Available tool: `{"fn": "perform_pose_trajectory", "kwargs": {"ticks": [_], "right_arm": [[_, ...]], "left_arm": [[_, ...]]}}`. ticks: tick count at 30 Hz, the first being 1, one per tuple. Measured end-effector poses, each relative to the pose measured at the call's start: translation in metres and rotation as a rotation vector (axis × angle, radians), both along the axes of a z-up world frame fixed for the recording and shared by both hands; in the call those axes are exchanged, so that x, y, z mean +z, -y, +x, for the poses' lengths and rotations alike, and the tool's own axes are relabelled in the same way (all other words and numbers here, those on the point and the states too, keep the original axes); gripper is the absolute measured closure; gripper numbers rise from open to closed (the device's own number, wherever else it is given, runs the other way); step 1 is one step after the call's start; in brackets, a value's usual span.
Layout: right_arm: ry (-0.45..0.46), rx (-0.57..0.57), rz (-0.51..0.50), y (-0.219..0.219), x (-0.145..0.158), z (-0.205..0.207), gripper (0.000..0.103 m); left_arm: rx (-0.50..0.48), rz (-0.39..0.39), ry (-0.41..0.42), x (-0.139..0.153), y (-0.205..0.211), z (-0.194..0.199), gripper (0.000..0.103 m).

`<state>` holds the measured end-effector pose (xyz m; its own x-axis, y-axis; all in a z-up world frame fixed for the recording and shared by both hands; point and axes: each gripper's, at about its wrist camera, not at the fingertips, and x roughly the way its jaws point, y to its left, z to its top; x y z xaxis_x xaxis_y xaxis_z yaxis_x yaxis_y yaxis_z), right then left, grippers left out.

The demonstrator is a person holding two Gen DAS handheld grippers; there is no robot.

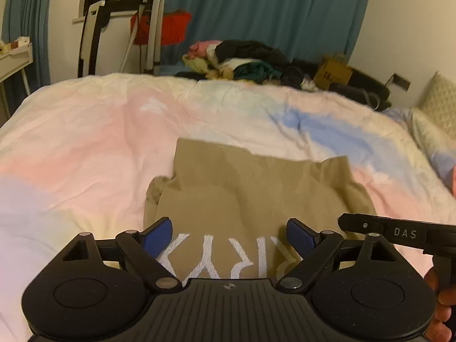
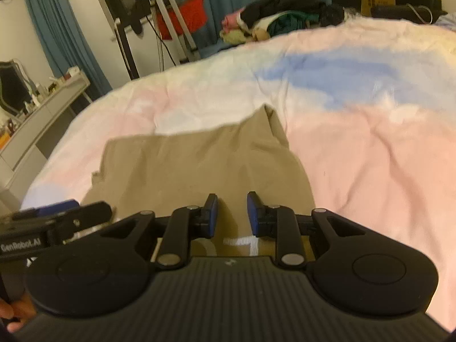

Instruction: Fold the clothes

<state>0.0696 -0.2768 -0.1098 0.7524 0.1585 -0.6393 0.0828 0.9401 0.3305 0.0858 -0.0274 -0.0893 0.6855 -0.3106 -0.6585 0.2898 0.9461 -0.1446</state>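
On the bed (image 1: 85, 131), with its pink, white and blue cover, I see a tan shirt (image 1: 242, 193) lying flat and partly folded. Its far edge runs almost straight across, and one corner sticks up toward the blue patch. White letters (image 1: 211, 256) on the shirt sit near me, under my left tongs (image 1: 229, 235). My left tongs are spread wide above the shirt, with nothing between the blue pads (image 1: 302, 238). My right tongs (image 2: 232, 213) are only a little apart, over the near edge of the shirt, and I cannot tell if they touch the cloth. Bare cover lies all around the shirt, left, right and beyond it. A pile of clothes (image 2: 279, 17) sits well apart at the far edge of the bed.
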Motion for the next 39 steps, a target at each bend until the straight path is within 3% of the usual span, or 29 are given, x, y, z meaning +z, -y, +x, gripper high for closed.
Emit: {"fn": "perform_pose_trajectory", "kwargs": {"ticks": [8,9,10,12,18,23,26,30,34,37,39], "right_arm": [[0.086,-0.014,0.172,0.011,0.031,-0.035,0.074],[0.083,-0.014,0.226,0.013,0.032,-0.039,0.064],[0.076,-0.014,0.284,0.016,0.031,-0.041,0.042],[0.062,-0.014,0.395,0.02,0.029,-0.047,0.021],[-0.094,-0.012,0.729,0.027,-0.001,-0.05,0.021],[-0.234,-0.148,0.954,0.036,-0.044,-0.048,0.021],[-0.282,-0.293,0.956,0.045,-0.06,-0.051,0.022],[-0.249,-0.392,1.02,0.052,-0.072,-0.053,0.022],[-0.229,-0.398,1.015,0.046,-0.073,-0.038,0.044],[-0.218,-0.387,0.948,0.042,-0.066,-0.03,0.068],[-0.189,-0.371,0.927,0.046,-0.061,-0.032,0.078]], "left_arm": [[-0.013,-0.11,0.036,0.022,-0.015,-0.036,0.013],[-0.011,-0.123,0.039,0.024,-0.017,-0.04,0.013],[-0.007,-0.143,0.039,0.025,-0.02,-0.043,0.011],[0.01,-0.188,0.033,0.027,-0.025,-0.045,0.005],[0.048,-0.343,-0.018,0.026,-0.038,-0.041,0.002],[0.052,-0.525,-0.145,0.012,-0.045,-0.03,0.0],[0.045,-0.636,-0.24,-0.002,-0.045,-0.023,0.0],[-0.002,-0.745,-0.347,-0.02,-0.037,-0.017,0.0],[-0.062,-0.807,-0.456,-0.037,-0.023,-0.009,0.0],[-0.076,-0.793,-0.496,-0.045,-0.015,-0.005,0.0],[-0.072,-0.773,-0.508,-0.049,-0.012,-0.003,0.0]]}}
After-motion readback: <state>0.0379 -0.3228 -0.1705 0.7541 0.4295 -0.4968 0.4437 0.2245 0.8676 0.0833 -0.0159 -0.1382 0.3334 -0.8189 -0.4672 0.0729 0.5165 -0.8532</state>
